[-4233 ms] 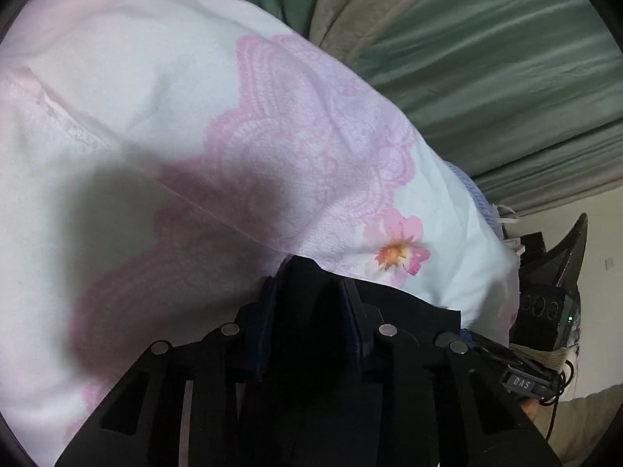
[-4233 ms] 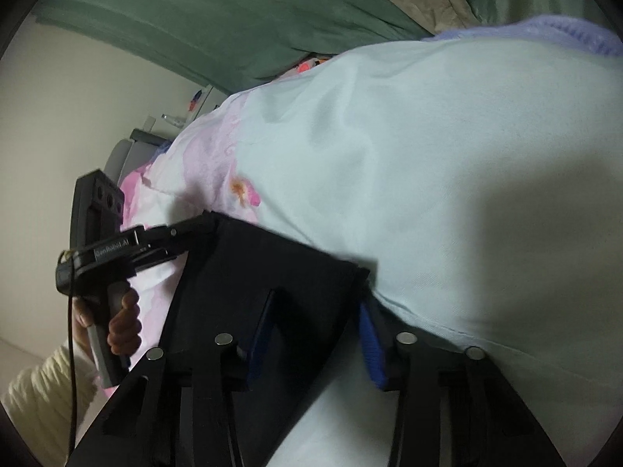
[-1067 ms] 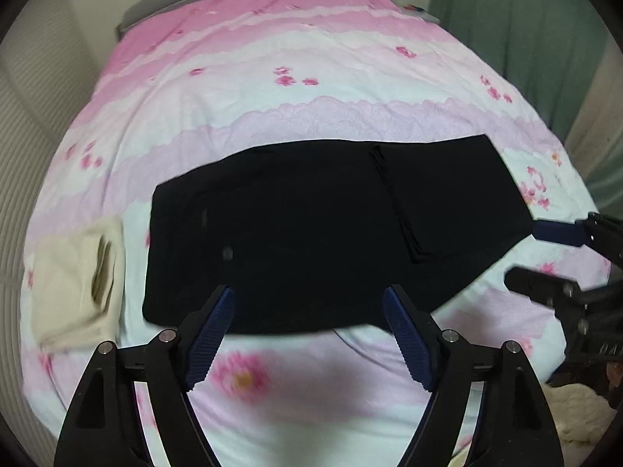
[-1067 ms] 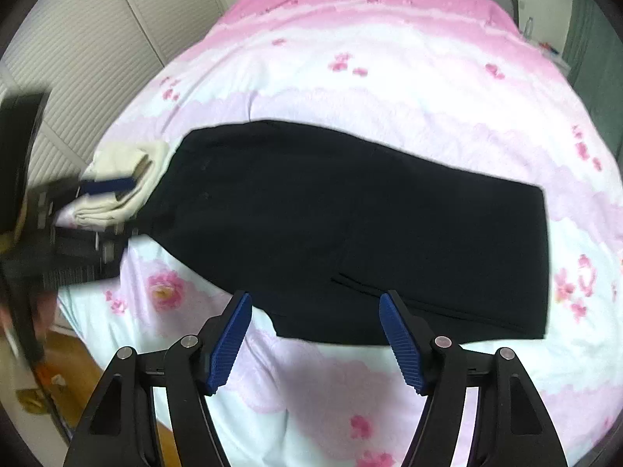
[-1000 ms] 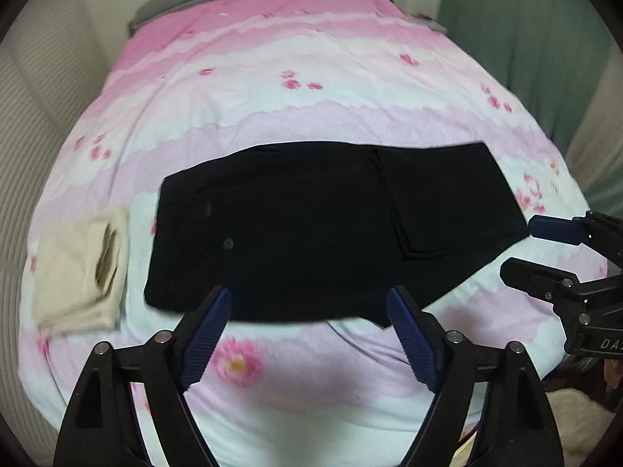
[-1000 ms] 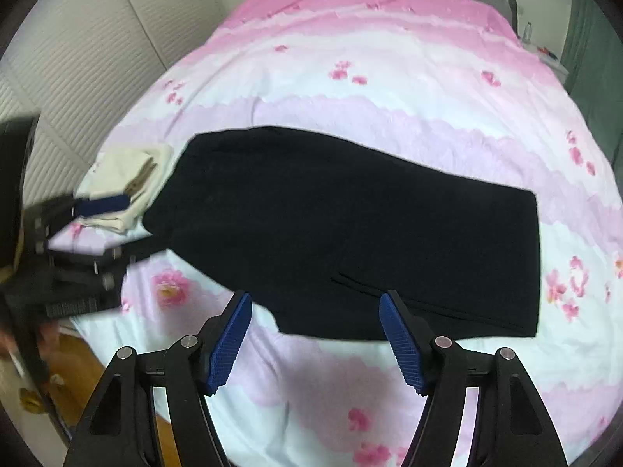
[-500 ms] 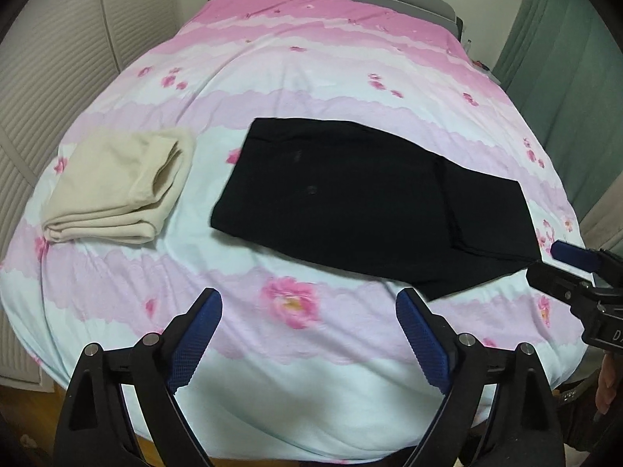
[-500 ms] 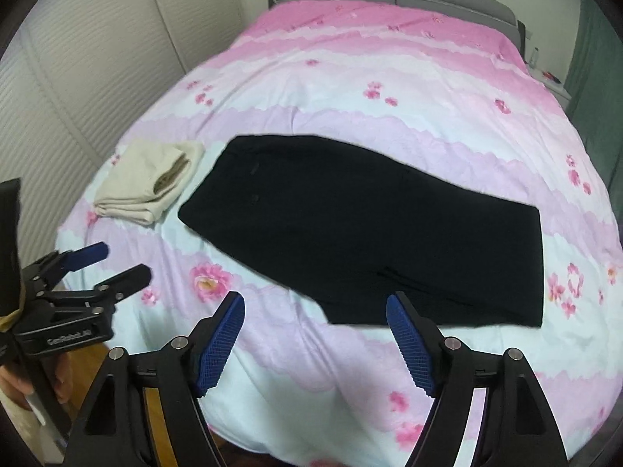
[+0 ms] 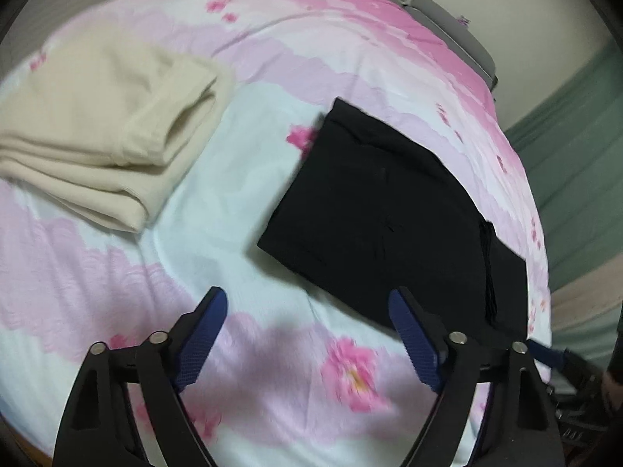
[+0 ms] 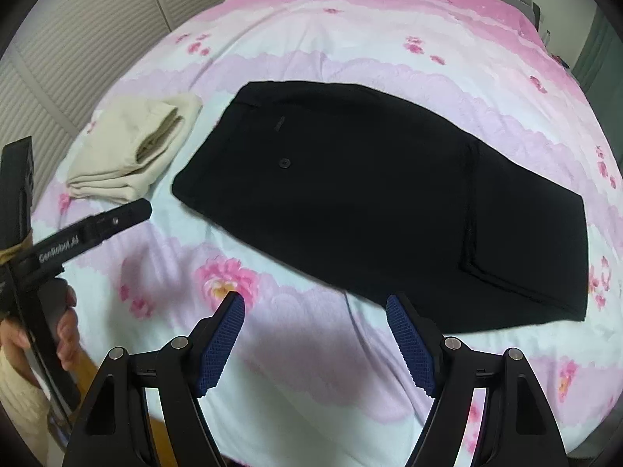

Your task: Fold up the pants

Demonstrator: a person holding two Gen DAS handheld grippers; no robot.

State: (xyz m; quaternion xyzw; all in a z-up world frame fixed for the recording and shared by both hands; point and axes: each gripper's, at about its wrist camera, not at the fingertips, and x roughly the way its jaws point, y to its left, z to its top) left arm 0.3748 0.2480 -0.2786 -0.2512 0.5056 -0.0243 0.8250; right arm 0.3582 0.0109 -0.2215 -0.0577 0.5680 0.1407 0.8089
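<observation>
1. The black pants [image 10: 373, 194] lie flat across the middle of the bed [image 10: 350, 31], already folded over once, so the doubled hem edge shows on the right, ready for a further fold.
2. A folded cream garment [image 10: 132, 148] sits just beside the waistband end, apart from the pants, likely set aside as finished work.
3. The left gripper [image 9: 307, 323] hovers near the waist corner; its jaws are closing, nothing between them.
4. The right gripper [image 10: 315, 330] hangs above the near edge, jaws wide apart and empty.
</observation>
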